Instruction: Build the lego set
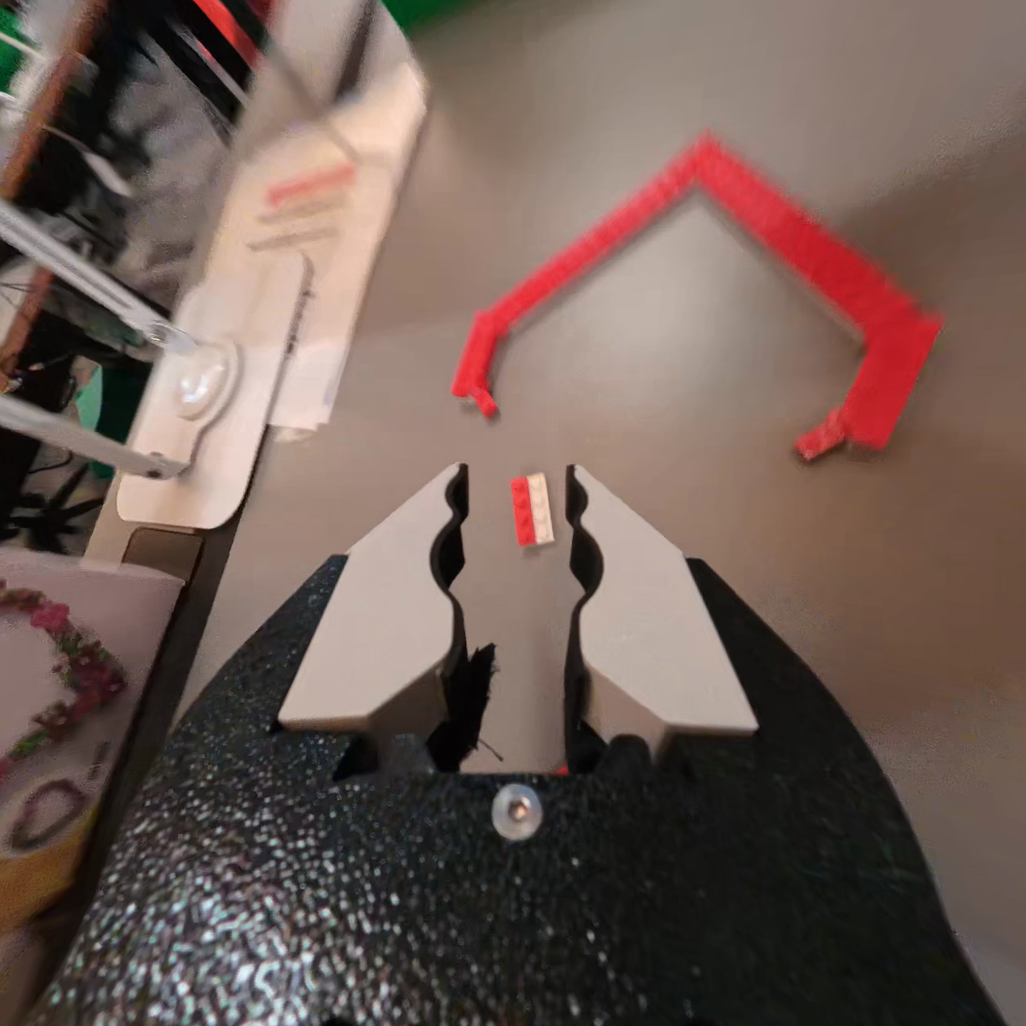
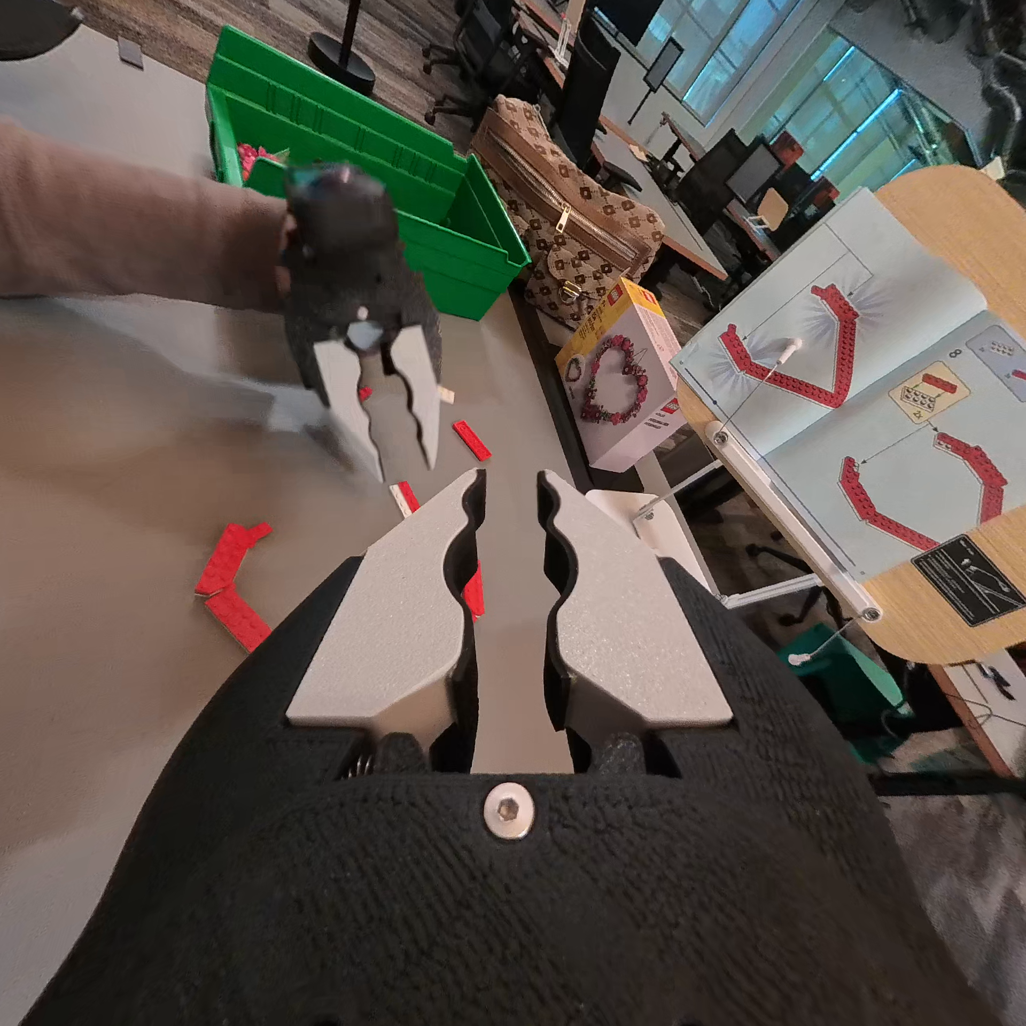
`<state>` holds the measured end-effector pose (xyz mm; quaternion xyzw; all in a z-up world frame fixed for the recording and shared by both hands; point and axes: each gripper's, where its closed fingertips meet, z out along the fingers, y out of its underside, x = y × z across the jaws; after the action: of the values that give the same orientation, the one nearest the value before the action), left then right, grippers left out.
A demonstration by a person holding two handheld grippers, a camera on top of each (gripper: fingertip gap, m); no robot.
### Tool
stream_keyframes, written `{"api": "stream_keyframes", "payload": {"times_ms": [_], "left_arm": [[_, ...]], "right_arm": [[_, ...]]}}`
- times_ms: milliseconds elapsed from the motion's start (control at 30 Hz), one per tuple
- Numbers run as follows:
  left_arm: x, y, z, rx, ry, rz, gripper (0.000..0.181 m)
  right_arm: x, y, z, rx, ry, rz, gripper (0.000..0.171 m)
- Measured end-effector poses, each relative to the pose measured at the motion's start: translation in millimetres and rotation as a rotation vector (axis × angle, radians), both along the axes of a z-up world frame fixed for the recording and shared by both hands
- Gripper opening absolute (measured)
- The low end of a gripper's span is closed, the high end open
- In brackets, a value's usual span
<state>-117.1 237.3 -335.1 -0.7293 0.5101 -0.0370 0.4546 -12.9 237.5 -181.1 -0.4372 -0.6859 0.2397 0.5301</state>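
The lego set lies in loose pieces on the grey table. In my left wrist view a small red-and-white piece, a red plate and a white plate side by side, sits flat on the table between the tips of my left gripper, whose jaws are spread with neither finger touching it. Up at 1 o'clock from it lies the red frame, an open angular outline of joined plates, blurred but clearly well apart from the small piece. At 10 o'clock stands a white stand base, also blurred.

In my right wrist view my right gripper is held spread over bare table, gripping nothing. My left gripper hangs at 11 o'clock from it, pointing down, with a brown sleeve behind. A loose red plate lies just beside it, and part of the red frame shows at 9 o'clock. A green bin sits at 12 o'clock, the set's box at 1 o'clock, and the instruction booklet rests on a stand at 2 o'clock
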Motion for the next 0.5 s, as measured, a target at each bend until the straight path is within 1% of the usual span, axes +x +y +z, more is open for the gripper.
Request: {"api": "stream_keyframes", "payload": {"times_ms": [33,100,167,267,400,500], "left_arm": [[-6,3,17,0.026,-0.121,0.027,0.035],[-32,12,46,0.090,-0.323,0.139,0.035],[-68,21,53,0.077,-0.437,0.297,0.041],[-100,26,30,-0.025,-0.456,0.452,0.051],[-107,30,-5,-0.149,-0.446,0.513,0.047],[-112,29,-18,-0.190,-0.401,0.553,0.044]], "right_arm": [[1,1,1,-0.004,0.005,-0.003,0.018],[2,2,2,-0.012,0.017,-0.007,0.018],[1,3,2,-0.023,0.018,-0.007,0.018],[-2,2,-1,-0.031,0.012,0.002,0.019],[-7,-1,-6,-0.043,-0.008,0.020,0.019],[-10,-2,-9,-0.050,-0.021,0.030,0.019]]}}
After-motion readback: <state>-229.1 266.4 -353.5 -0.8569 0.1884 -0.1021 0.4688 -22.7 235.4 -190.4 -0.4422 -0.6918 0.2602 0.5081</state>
